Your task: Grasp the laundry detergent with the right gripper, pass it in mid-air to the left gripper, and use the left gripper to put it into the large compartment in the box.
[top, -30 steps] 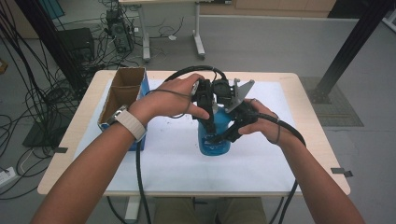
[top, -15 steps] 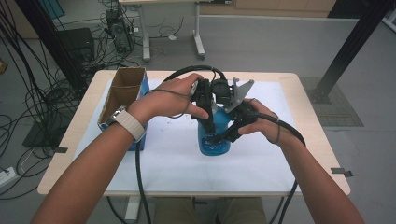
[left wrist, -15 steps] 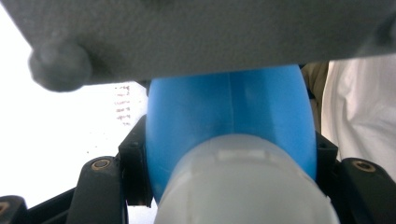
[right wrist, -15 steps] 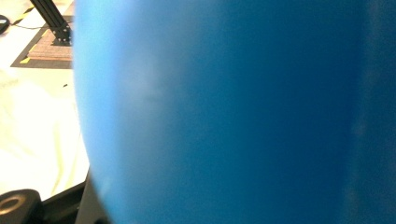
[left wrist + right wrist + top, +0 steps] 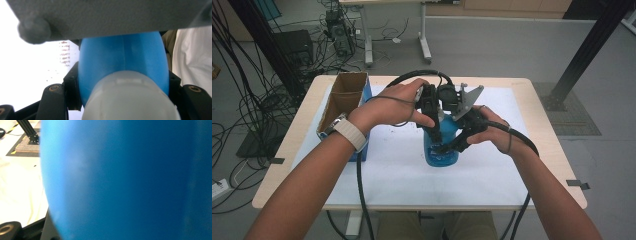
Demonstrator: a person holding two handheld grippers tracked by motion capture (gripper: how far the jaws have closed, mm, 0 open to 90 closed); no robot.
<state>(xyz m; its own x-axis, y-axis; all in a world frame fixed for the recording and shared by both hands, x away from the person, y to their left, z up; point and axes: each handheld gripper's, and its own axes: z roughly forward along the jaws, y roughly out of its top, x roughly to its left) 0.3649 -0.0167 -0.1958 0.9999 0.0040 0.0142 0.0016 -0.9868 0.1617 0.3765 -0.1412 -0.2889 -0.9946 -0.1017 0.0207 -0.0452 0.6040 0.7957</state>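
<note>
High view shows a blue bottle standing upright near the middle of the white-covered tabletop, with both hands crowded over it: the left tongs come down from above and the right tongs reach in from the side, low on the body. In the left gripper view the bottle's pale cap sits close under the camera and the blue shoulder is pinched between the black jaws, so the left tongs are clamped on the bottle near its top; in the right gripper view blue plastic presses right up to the lens, and the right tongs read as clamped on the bottle's body too. The risk, as I judge it, lies in two grips working against each other on a smooth, rounded, squeezable wall: if one hand twists or pulls while the other does not yield, the bottle may slip out of a jaw, tip over, or spill should the cap come loose. Squeezing harder could dent the wall and push liquid out. An open cardboard box stands well apart at the left, so it is unlikely to be struck
</note>
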